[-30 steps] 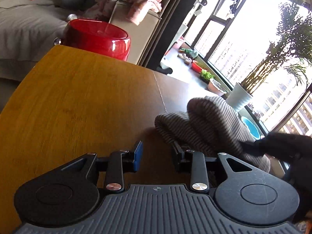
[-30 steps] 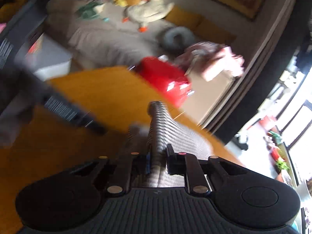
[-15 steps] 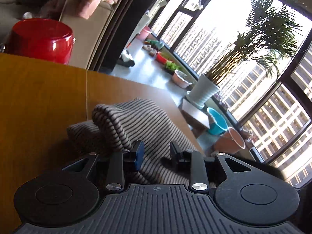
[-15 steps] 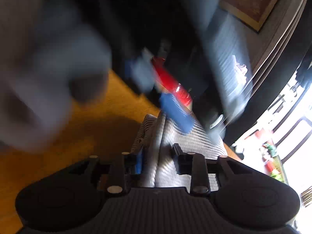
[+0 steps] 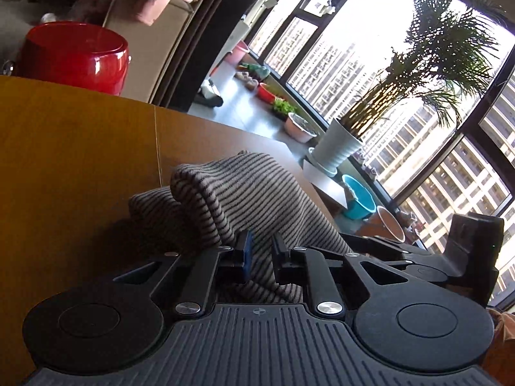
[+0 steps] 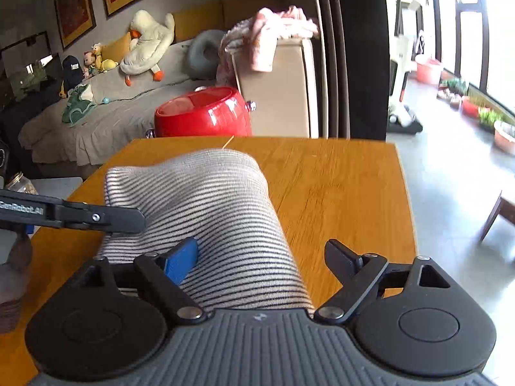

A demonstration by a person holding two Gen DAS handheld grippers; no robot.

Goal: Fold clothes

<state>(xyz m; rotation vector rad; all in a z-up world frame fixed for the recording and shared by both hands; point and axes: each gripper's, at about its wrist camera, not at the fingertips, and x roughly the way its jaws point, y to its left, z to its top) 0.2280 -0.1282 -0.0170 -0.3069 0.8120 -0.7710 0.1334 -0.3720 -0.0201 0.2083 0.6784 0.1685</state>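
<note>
A grey garment with thin dark stripes (image 5: 244,186) lies bunched in a rounded fold on the wooden table (image 5: 64,144). My left gripper (image 5: 260,247) is shut on its near edge, a ridge of cloth pinched between the pads. In the right wrist view the same garment (image 6: 209,193) runs from under the camera toward the table's middle. My right gripper (image 6: 262,247) straddles it with jaws opening wide, and neither pad presses the cloth. The left gripper's fingers (image 6: 106,217) reach in from the left and meet the garment's side.
A shiny red tub (image 6: 202,112) stands just past the table's far edge (image 6: 322,140). Behind it is a sofa arm draped with pink clothes (image 6: 273,32). A glass jar (image 6: 19,186) sits off the left. Bare wood (image 6: 347,193) lies right of the garment.
The right gripper's jaws went from shut on the cloth to wide open, and its view rolled level. The left gripper moved over the garment and closed on a ridge of it.
</note>
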